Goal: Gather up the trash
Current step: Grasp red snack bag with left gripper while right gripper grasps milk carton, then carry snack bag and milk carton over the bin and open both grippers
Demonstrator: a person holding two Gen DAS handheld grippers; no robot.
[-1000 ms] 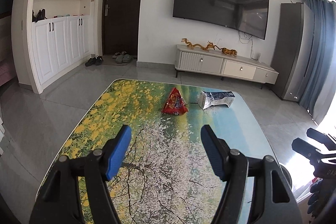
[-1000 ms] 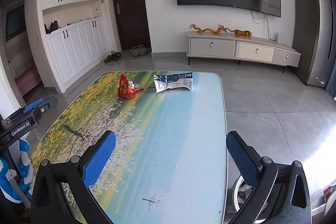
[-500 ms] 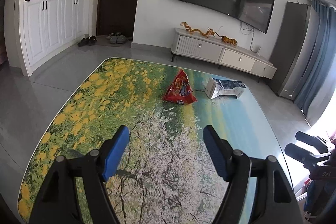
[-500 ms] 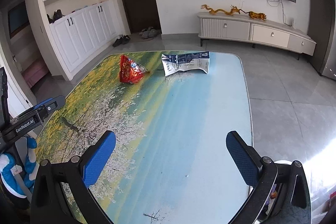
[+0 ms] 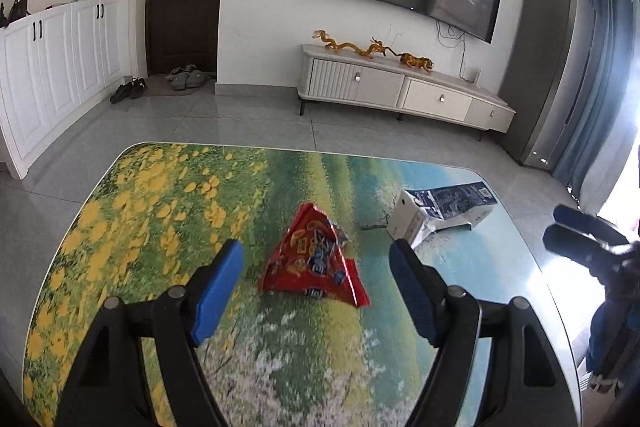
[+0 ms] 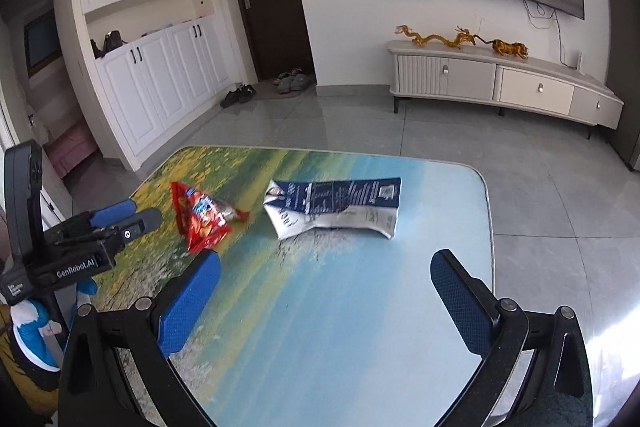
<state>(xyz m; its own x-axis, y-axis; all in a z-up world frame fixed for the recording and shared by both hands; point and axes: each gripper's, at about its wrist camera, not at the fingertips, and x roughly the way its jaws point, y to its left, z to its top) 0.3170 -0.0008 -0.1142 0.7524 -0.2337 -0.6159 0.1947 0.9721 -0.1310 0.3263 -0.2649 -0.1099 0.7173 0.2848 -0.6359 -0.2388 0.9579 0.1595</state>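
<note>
A crumpled red snack bag (image 5: 312, 267) lies on the flower-printed table (image 5: 160, 187). My left gripper (image 5: 315, 246) hovers just short of it, open, the bag showing in the gap between the blue pads and untouched. A flattened blue-and-white carton (image 6: 336, 207) lies to the bag's right. My right gripper (image 6: 324, 259) is open above the table a little short of the carton, holding nothing. The right wrist view shows the snack bag (image 6: 200, 219) and my left gripper (image 6: 124, 217) at its left. In the left wrist view, the carton (image 5: 440, 211) and right gripper (image 5: 580, 235) sit at right.
The table's rounded far edge (image 6: 440, 163) drops to grey floor tiles. Beyond stand a low TV cabinet (image 5: 400, 91), a dark door, white cupboards and shoes (image 5: 128, 91). Something blue and white (image 6: 32, 339) sits below my left gripper.
Both grippers have moved forward and down over the table, so the snack bag and carton look much larger and nearer. The left jaws stand slightly wider.
</note>
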